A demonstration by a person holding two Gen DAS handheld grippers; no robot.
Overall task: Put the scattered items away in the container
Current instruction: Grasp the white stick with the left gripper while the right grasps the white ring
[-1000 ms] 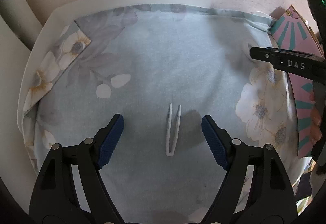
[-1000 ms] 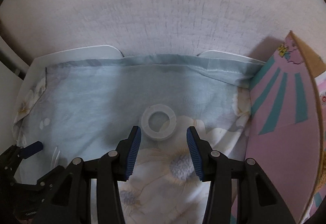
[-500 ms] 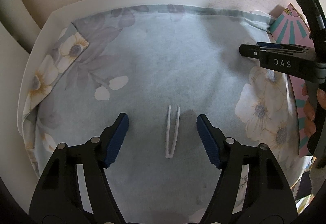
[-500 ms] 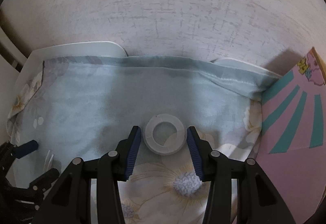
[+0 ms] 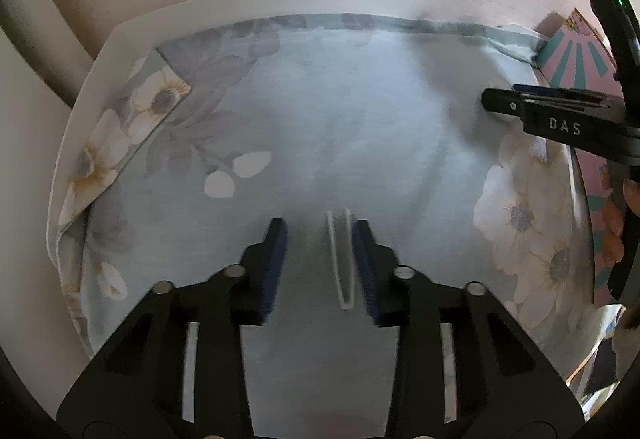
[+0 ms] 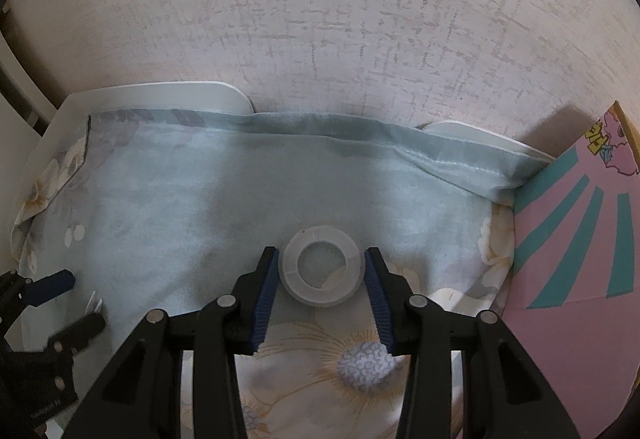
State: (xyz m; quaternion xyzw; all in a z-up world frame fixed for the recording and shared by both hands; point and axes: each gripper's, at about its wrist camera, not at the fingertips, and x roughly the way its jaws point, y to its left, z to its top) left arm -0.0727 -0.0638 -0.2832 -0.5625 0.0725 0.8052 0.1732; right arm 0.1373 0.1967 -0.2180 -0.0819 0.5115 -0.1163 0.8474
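Observation:
White plastic tweezers (image 5: pixel 341 259) lie on the floral cloth (image 5: pixel 340 127), between the blue pads of my left gripper (image 5: pixel 320 239). The right pad (image 5: pixel 365 267) is close against them, the left pad (image 5: pixel 274 267) is a gap away. A white ring-shaped lid (image 6: pixel 320 269) lies on the cloth between the pads of my right gripper (image 6: pixel 320 279), which stand on either side of it, with small gaps. The pink and teal box (image 6: pixel 576 247) stands at the right. The right gripper also shows in the left wrist view (image 5: pixel 560 119).
The cloth covers a white table (image 6: pixel 160 91) set against a textured wall (image 6: pixel 320 19). The left gripper shows at the left edge of the right wrist view (image 6: pixel 48 303). A hand (image 5: pixel 624 207) holds the right gripper handle.
My left gripper's jaws have narrowed around the tweezers. My right gripper has moved forward and down so that the ring now sits between its pads.

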